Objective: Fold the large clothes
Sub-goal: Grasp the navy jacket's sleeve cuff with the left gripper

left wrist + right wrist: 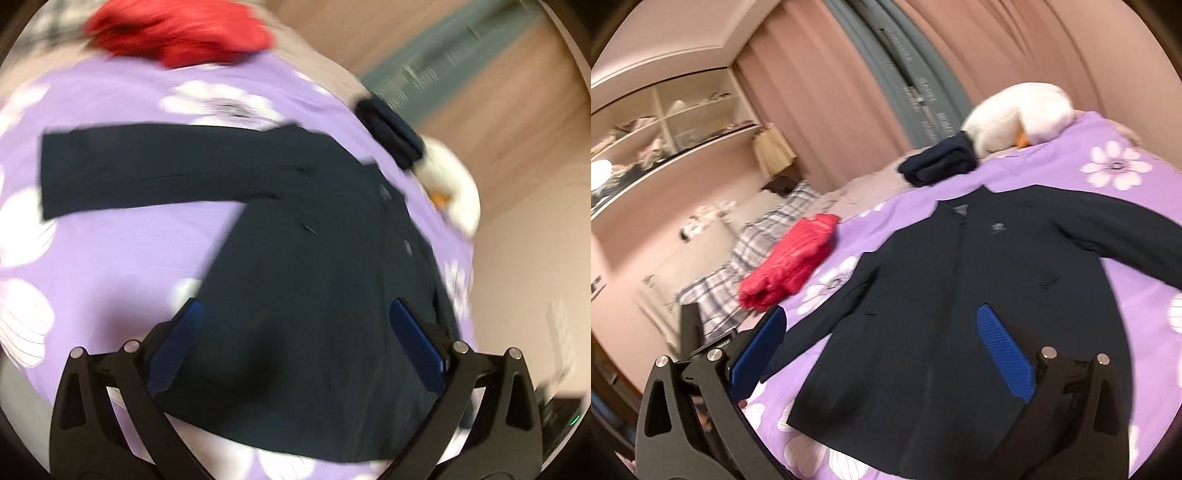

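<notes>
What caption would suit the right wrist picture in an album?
Open right gripper above a dark navy jacket spread on a purple floral bedsheet.

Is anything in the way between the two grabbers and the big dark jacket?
Nothing visible is. The dark jacket lies spread flat on the purple bedspread, and both the left gripper and right gripper hang open right over its lower part. The red garment, folded dark clothes and white plush sit off to the sides.

The dark navy jacket (960, 295) lay spread flat, front up, on the purple flowered bedspread (1126, 192), one sleeve stretched straight out sideways.
</notes>
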Available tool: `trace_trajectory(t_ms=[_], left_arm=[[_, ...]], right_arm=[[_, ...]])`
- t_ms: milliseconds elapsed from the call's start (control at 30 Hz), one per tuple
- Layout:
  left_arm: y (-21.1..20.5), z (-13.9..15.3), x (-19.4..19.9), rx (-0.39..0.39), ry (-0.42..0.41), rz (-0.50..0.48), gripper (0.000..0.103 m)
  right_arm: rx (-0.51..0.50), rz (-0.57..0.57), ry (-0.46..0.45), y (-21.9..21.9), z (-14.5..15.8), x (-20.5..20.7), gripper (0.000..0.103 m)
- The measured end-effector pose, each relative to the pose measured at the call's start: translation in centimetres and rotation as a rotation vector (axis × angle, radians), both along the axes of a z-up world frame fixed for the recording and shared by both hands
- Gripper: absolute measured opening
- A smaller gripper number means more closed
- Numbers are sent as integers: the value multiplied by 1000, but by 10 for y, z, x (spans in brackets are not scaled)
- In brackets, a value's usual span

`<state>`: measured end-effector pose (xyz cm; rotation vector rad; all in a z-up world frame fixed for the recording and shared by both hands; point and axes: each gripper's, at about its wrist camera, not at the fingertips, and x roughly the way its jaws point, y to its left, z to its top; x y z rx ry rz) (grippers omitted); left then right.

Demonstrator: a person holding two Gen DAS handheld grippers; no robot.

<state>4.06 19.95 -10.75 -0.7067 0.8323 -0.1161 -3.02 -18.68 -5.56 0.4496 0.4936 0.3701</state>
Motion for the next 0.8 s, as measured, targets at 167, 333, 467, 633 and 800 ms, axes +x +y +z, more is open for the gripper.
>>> trace_trajectory(t_ms=[167,333,467,633,800], left_arm=[[96,-40,-16,-172,-15,248,101],[152,-71,-28,-301,-11,361,101],[174,-92,-19,-367,7,382,101],[199,-98,10,-379,2,375,101],[217,-101,45,-340,12,345,101]], right_arm=[[65,126,86,16,-10,16,102],[-38,159,70,42,-3,24,102],[-93,187,76,56,-4,30,102],[-163,194,94,65,-13,41,102],[-148,182,134,65,-21,52,102]])
